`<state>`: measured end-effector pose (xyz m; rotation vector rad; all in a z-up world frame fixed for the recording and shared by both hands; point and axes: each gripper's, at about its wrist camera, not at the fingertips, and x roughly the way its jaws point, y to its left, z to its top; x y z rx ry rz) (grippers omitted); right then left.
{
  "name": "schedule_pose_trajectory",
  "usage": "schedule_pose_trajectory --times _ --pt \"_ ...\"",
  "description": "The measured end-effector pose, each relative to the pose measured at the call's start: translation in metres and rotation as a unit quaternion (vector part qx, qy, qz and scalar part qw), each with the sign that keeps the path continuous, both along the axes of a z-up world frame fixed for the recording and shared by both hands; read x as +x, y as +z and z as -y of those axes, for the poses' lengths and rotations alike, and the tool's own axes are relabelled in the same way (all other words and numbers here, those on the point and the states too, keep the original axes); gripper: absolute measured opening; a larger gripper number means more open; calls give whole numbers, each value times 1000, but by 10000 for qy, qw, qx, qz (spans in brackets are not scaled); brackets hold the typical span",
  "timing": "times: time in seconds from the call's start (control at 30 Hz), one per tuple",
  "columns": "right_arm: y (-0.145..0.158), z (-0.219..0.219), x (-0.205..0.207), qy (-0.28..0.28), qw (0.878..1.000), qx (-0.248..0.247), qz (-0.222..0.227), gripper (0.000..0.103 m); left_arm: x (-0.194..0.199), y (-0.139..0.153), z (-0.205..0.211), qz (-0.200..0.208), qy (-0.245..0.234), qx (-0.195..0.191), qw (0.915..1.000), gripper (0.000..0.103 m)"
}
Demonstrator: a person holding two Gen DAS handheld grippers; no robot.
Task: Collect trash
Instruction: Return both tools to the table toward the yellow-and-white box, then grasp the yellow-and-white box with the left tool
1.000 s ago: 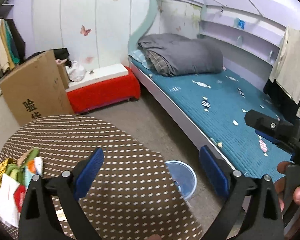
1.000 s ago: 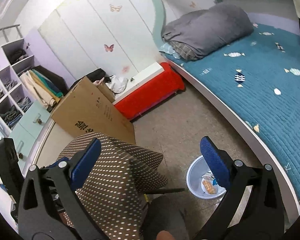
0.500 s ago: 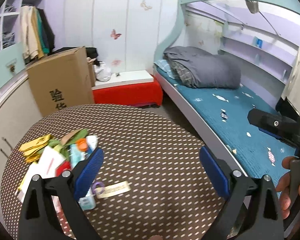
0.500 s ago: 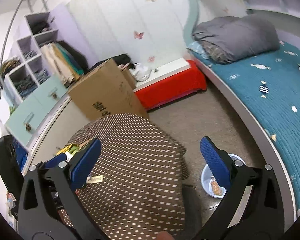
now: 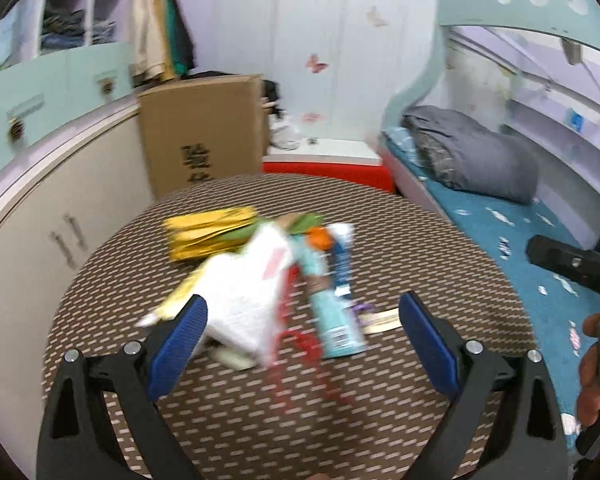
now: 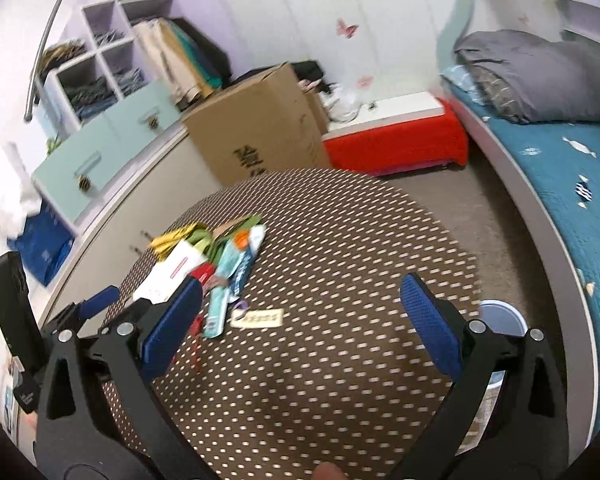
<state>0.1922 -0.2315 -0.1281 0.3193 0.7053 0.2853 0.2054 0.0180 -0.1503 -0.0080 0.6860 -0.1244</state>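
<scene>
A pile of trash lies on the round brown dotted table (image 5: 440, 248): a white packet (image 5: 244, 300), yellow wrappers (image 5: 208, 232), a teal tube (image 5: 332, 312), a blue-and-white wrapper (image 5: 342, 260) and a small label (image 5: 380, 318). My left gripper (image 5: 304, 344) is open and empty, just short of the pile. My right gripper (image 6: 300, 324) is open and empty above the table, with the pile (image 6: 216, 256) ahead on its left. The light blue trash bin (image 6: 500, 318) stands on the floor beside the table's right edge. The left gripper also shows at the right wrist view's left edge (image 6: 96, 304).
A cardboard box (image 5: 204, 132) stands behind the table. A red bench (image 6: 396, 140) sits at the back wall. The bed with a teal cover (image 6: 572, 168) and grey duvet (image 5: 468, 156) runs along the right. Cabinets (image 5: 40, 208) line the left.
Both grippers have swung left, from the floor and bin toward the table. The trash pile has come into the middle of the left view. Both stay open.
</scene>
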Motion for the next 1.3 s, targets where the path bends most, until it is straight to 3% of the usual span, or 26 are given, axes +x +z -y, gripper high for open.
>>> schedule_pose_trajectory --times 0.23,0.5,0.73,0.8,0.83,0.87,1.0,1.3 --pt "-13 -39 9 369 9992 -117 -134 97 -2 -22 -57 -162 385 89 9991 94" --pt "-30 -61 16 561 9975 -235 -359 97 10 -47 -90 -422 563 323 9970 94" --pt "-34 -80 21 724 9960 -303 -433 97 47 -55 -87 -607 65 515 9968 94" --pt "-35 -86 22 776 9954 -341 -446 97 56 -58 -87 -735 -142 379 9965 80" --pt "-35 -89 23 796 9952 -358 -454 97 58 -59 -87 -791 -222 290 9962 66" --pt "-35 -93 23 823 9948 -382 -460 97 59 -60 -88 -823 -249 217 9961 63" --pt "-36 -109 28 966 9933 -394 -498 97 48 -60 -94 -791 -164 -5 9967 61" --pt "-41 -171 61 1336 9874 -154 -837 97 14 -58 -120 -708 690 -130 9950 60"
